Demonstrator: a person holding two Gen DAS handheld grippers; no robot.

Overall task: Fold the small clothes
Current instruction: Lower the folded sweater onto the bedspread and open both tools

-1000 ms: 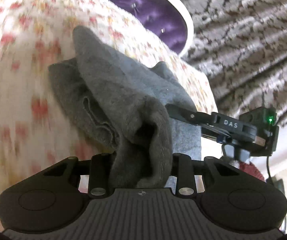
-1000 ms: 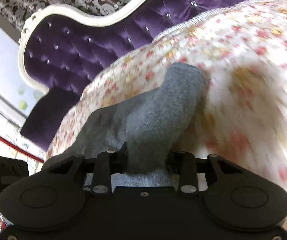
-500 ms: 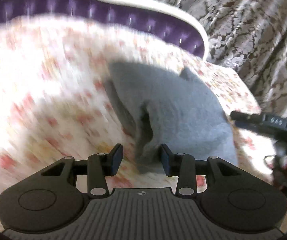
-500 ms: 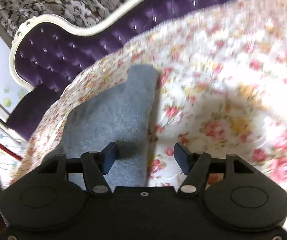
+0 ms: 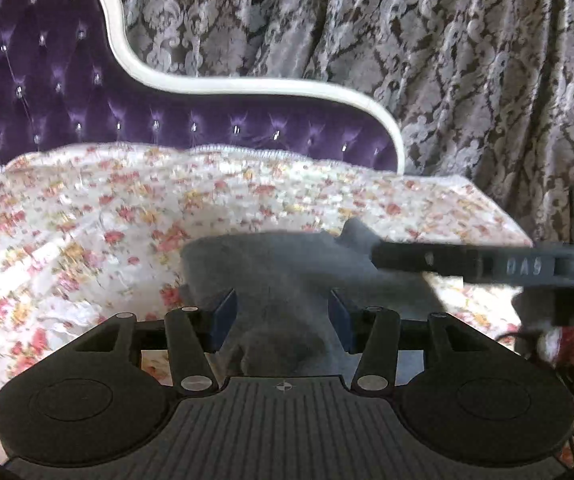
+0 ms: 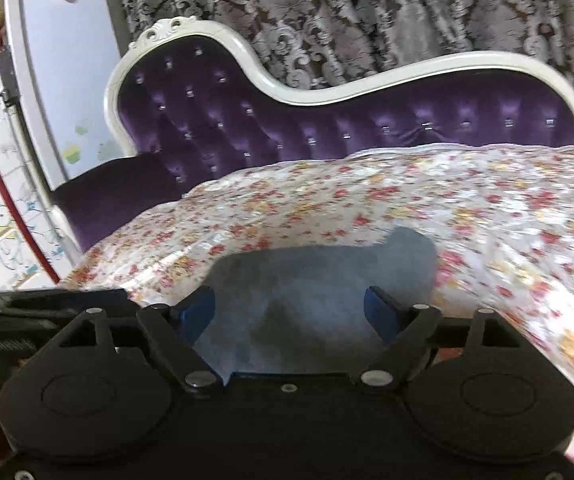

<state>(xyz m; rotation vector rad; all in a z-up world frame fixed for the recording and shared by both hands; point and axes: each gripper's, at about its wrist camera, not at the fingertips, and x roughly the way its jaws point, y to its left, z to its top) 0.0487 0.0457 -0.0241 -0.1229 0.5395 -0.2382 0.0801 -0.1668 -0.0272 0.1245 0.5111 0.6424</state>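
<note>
A small grey garment (image 5: 287, 276) lies folded on the floral sheet (image 5: 87, 216); it also shows in the right wrist view (image 6: 311, 280). My left gripper (image 5: 283, 316) is open, its blue-padded fingers apart with the cloth's near edge lying between them, not pinched. My right gripper (image 6: 291, 312) is open wide over the cloth's near edge, holding nothing. The right gripper's finger (image 5: 479, 266) reaches across the garment's right side in the left wrist view.
A purple tufted sofa back (image 6: 327, 120) with a white frame stands behind the sheet. A patterned grey curtain (image 5: 447, 60) hangs behind it. A white wall panel (image 6: 59, 60) and a red cable (image 6: 11, 204) are at the left.
Both grippers were shut on the grey garment a second ago, then opened and let it drop onto the sheet. Both have pulled back and tilted up; the cloth lies flatter.
</note>
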